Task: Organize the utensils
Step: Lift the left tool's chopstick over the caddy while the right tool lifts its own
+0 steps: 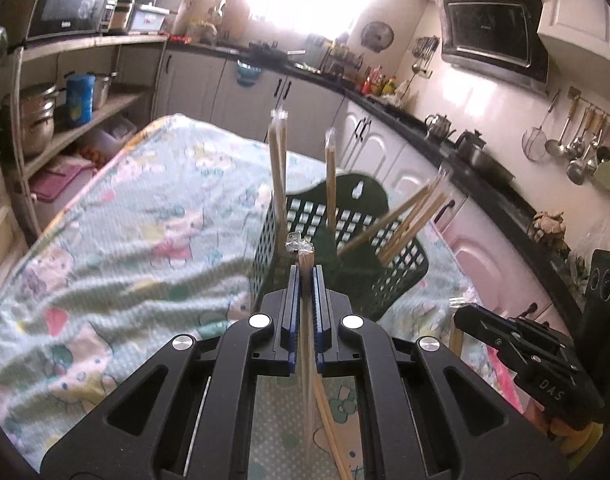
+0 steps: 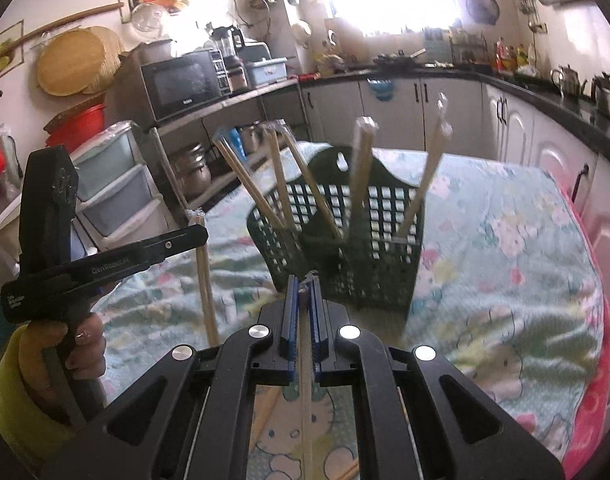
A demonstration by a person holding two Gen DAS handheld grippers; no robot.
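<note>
Two wrapped chopstick pairs are pinched near their tops, one in the left gripper [image 1: 305, 276], one in the right gripper [image 2: 304, 288], just near the green basket [image 1: 357, 280]. Light, stiff, slippery in wrap; likely to pivot.

A home kitchen; microwave [image 2: 181, 80], range hood [image 1: 493, 32], hanging ladles [image 1: 581, 148], kettles [image 1: 439, 126]

one dark green slotted basket [image 2: 357, 248] on the cartoon-print cloth [image 2: 505, 264]. five wrapped chopstick pairs [image 2: 361, 168] standing in it. two more wrapped pairs, one clamped in each of the two grippers: left gripper [image 1: 306, 276], right gripper [image 2: 304, 286]. two kettles [image 1: 439, 126] at the counter's far edge.
</note>
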